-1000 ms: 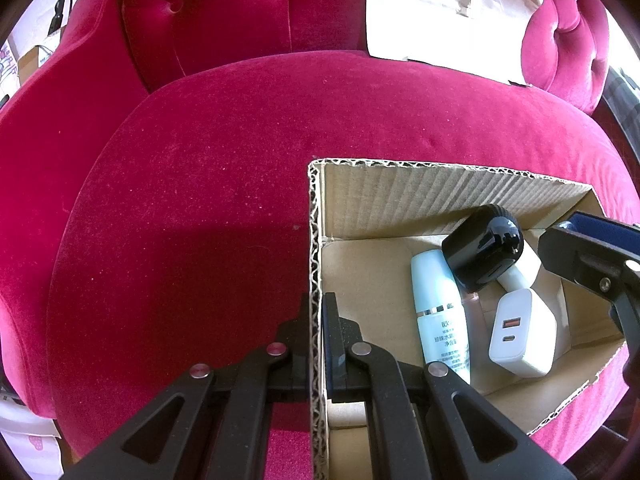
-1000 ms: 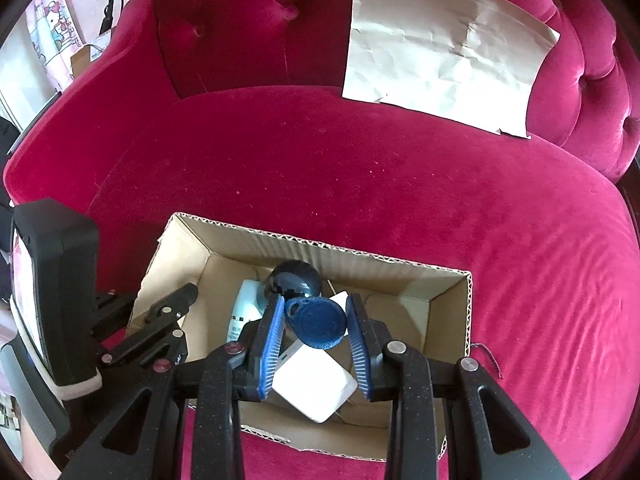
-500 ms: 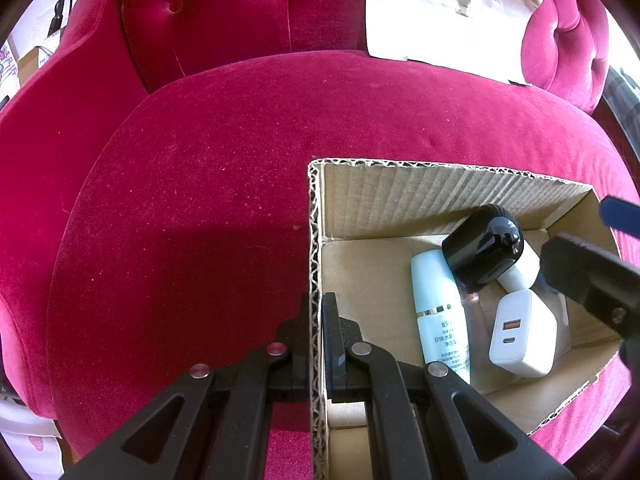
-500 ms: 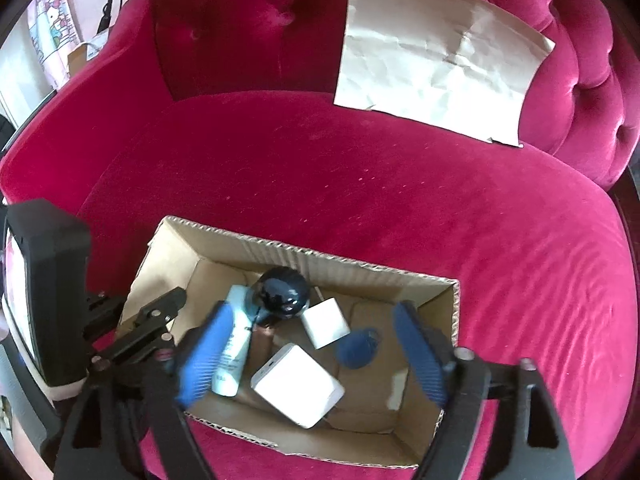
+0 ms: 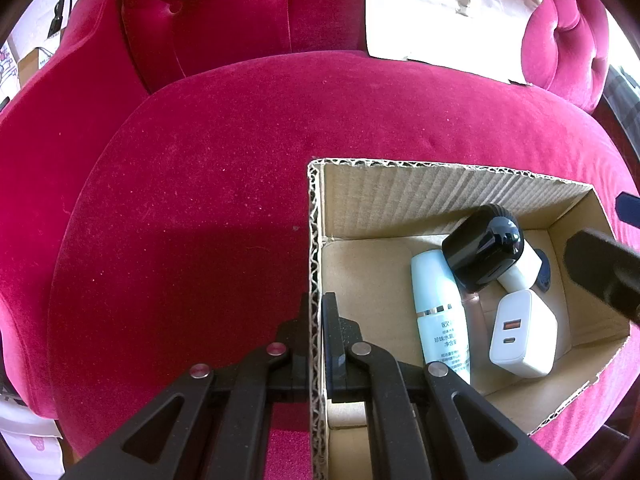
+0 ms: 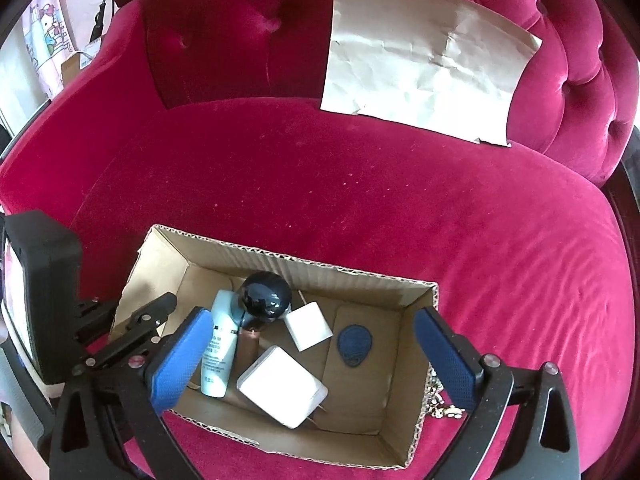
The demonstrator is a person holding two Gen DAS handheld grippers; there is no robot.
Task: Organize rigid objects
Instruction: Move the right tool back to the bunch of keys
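In the left wrist view, the left gripper (image 5: 318,332) is pinching the near left wall of the open brown corrugated cardboard box (image 5: 314,240), its jaws closed tight on the board and steadying the box on the crimson velvet sofa seat (image 5: 192,220). Inside, a pale blue plastic tube (image 5: 438,312) is lying along the floor, a glossy black rounded device (image 5: 482,254) is leaning on it, and a white square charger with two ports (image 5: 522,336) is sitting just beside. The risk here is the thin wall buckling or tearing if the hand is pulling or twisting, which would tip the box on the soft cushion and shift the contents.

In the right wrist view, the right gripper (image 6: 316,356) is hovering over the box with its blue-padded jaws having just been opening, now wide and holding nothing. The dark blue teardrop key fob (image 6: 354,344) is resting flat on the box floor, between the small white cube (image 6: 308,325) and the right wall. Lifting away carelessly, a pad could be catching the box rim or knocking the black device off its perch. A small pale trinket beyond the box's right corner is probably a chain, though it is too small to tell.
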